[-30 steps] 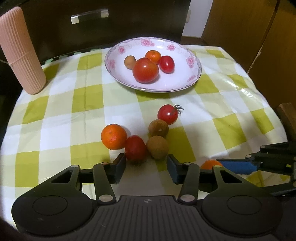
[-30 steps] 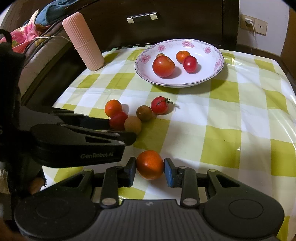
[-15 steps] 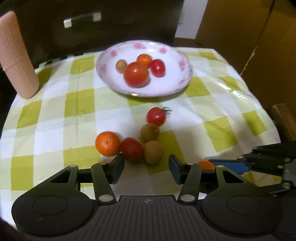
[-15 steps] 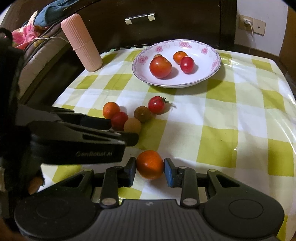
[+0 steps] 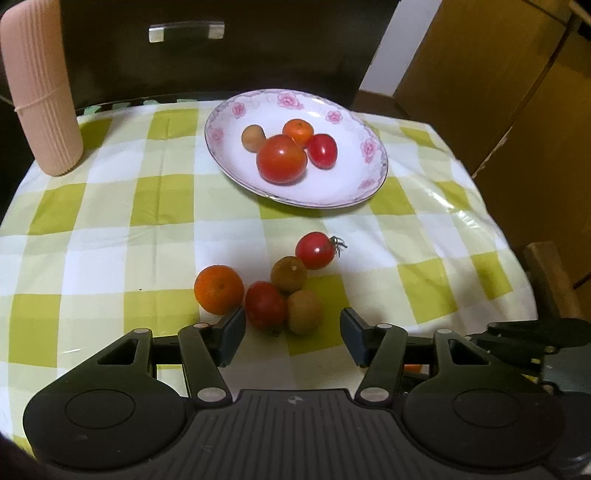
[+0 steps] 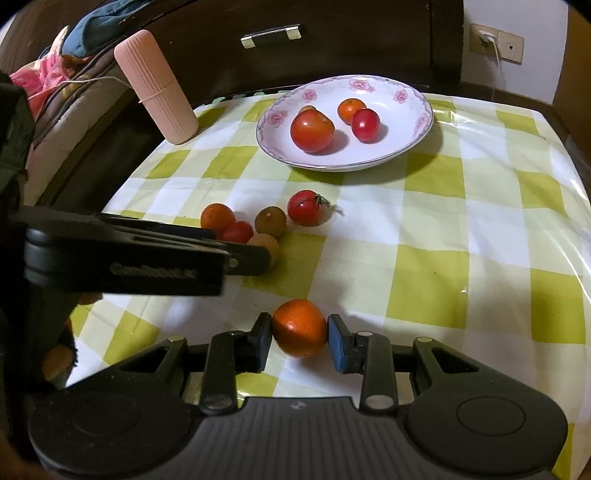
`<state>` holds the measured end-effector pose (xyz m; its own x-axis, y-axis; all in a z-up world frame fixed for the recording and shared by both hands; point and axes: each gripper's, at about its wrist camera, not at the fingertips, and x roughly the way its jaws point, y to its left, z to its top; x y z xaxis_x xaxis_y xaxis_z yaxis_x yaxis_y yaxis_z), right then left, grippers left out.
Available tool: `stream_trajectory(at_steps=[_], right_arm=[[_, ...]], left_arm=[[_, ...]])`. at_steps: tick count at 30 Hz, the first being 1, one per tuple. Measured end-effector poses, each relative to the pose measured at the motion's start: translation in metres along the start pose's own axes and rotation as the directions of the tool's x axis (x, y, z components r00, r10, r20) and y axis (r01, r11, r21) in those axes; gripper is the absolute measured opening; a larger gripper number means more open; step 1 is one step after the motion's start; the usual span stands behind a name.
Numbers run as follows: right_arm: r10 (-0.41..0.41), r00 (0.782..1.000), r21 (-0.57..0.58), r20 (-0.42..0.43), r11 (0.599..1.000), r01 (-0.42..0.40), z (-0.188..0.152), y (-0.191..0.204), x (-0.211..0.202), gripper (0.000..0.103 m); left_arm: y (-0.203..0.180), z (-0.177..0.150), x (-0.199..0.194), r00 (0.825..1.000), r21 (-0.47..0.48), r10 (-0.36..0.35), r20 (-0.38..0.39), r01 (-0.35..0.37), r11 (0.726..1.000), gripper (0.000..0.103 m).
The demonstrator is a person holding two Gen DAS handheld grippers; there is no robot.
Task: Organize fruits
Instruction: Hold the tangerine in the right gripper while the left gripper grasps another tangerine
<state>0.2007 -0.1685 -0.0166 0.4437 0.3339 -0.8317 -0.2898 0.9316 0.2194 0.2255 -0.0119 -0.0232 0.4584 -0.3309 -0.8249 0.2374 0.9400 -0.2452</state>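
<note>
A flowered white plate (image 5: 364, 149) (image 6: 417, 127) at the table's far side holds a large tomato (image 5: 282, 158), a small orange, a small tomato and a brown fruit. Nearer lie an orange (image 5: 219, 289), a red tomato (image 5: 266, 305), two brown fruits (image 5: 305, 312) and a stemmed cherry tomato (image 5: 315, 250). My left gripper (image 5: 293, 334) hovers just short of this cluster, jaws opening; the red tomato and the near brown fruit sit in line with the gap, untouched. My right gripper (image 6: 300, 341) is shut on another orange (image 6: 299, 328) near the front edge.
A pink ribbed cylinder (image 5: 40, 88) (image 6: 157, 86) stands at the back left corner of the checked tablecloth (image 5: 110, 221). A dark cabinet with a metal handle (image 5: 186, 31) rises behind. Wooden panels stand to the right; clothes pile up at the far left in the right wrist view.
The left gripper's jaws have spread wider and it has edged nearer the fruit cluster. The right gripper stays still, clamped on its orange.
</note>
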Motion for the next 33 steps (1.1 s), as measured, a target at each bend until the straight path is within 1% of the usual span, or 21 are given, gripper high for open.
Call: stream_trajectory(at_steps=[2, 4, 6, 8, 9, 11, 12, 14, 16, 19, 22, 24, 26, 28, 30, 33], right_arm=[[0.001, 1.0, 0.008, 0.003, 1.0, -0.001, 0.0, -0.001, -0.001, 0.03], [0.003, 1.0, 0.012, 0.007, 1.0, -0.003, 0.001, -0.001, -0.001, 0.03], [0.004, 1.0, 0.013, 0.009, 1.0, -0.004, 0.002, -0.001, -0.001, 0.03], [0.006, 1.0, 0.012, 0.012, 1.0, -0.006, 0.001, 0.0, -0.001, 0.03], [0.007, 1.0, 0.011, 0.012, 1.0, -0.007, 0.001, 0.0, -0.001, 0.03], [0.009, 1.0, 0.008, 0.012, 1.0, -0.009, 0.001, 0.001, -0.002, 0.03], [0.01, 1.0, 0.007, 0.011, 1.0, -0.01, 0.001, 0.001, -0.001, 0.03], [0.011, 1.0, 0.007, 0.008, 1.0, -0.011, 0.001, 0.001, -0.001, 0.03], [0.011, 1.0, 0.009, 0.006, 1.0, -0.011, 0.001, 0.001, 0.0, 0.03], [0.014, 1.0, 0.009, 0.001, 1.0, -0.014, 0.001, 0.001, 0.002, 0.03], [0.016, 1.0, 0.005, -0.005, 1.0, -0.016, 0.001, 0.002, 0.003, 0.03], [0.014, 1.0, 0.008, -0.008, 1.0, -0.014, 0.001, 0.001, 0.005, 0.03], [0.014, 1.0, 0.012, -0.009, 1.0, -0.014, 0.002, 0.0, 0.006, 0.03], [0.014, 1.0, 0.013, -0.009, 1.0, -0.014, 0.002, 0.0, 0.006, 0.03], [0.018, 1.0, 0.012, -0.007, 1.0, -0.018, 0.001, 0.001, 0.005, 0.03], [0.017, 1.0, 0.016, -0.004, 1.0, -0.017, 0.002, 0.0, 0.005, 0.03]], left_arm=[[0.003, 0.002, -0.007, 1.0, -0.017, -0.01, 0.021, 0.01, 1.0, 0.064], [0.004, 0.007, -0.014, 0.998, -0.02, 0.013, 0.056, -0.012, 1.0, 0.065], [0.009, 0.011, -0.016, 0.994, -0.025, 0.065, 0.085, -0.063, 0.998, 0.066], [0.017, 0.015, -0.012, 0.989, -0.045, 0.125, 0.081, -0.122, 0.992, 0.065], [0.019, 0.014, -0.009, 0.985, -0.048, 0.156, 0.077, -0.152, 0.987, 0.065], [0.024, 0.013, -0.002, 0.97, -0.039, 0.234, 0.061, -0.232, 0.972, 0.063], [0.025, 0.013, 0.001, 0.966, -0.035, 0.255, 0.054, -0.253, 0.967, 0.067], [0.028, 0.012, 0.002, 0.968, -0.035, 0.244, 0.055, -0.242, 0.97, 0.067], [0.024, 0.012, 0.003, 0.967, -0.004, 0.249, 0.063, -0.249, 0.968, 0.066], [0.015, 0.01, 0.01, 0.971, 0.03, 0.231, 0.054, -0.233, 0.972, 0.065], [0.008, 0.01, 0.012, 0.968, 0.06, 0.243, 0.068, -0.247, 0.967, 0.063], [0.01, 0.009, 0.011, 0.974, 0.037, 0.219, 0.061, -0.222, 0.974, 0.06], [0.013, 0.009, 0.013, 0.978, 0.027, 0.199, 0.062, -0.201, 0.979, 0.06], [0.021, 0.01, 0.014, 0.977, -0.02, 0.207, 0.051, -0.206, 0.978, 0.061], [0.028, 0.009, 0.013, 0.982, -0.061, 0.187, 0.035, -0.185, 0.981, 0.062], [0.028, 0.009, 0.013, 0.982, -0.065, 0.183, 0.039, -0.18, 0.981, 0.061]])
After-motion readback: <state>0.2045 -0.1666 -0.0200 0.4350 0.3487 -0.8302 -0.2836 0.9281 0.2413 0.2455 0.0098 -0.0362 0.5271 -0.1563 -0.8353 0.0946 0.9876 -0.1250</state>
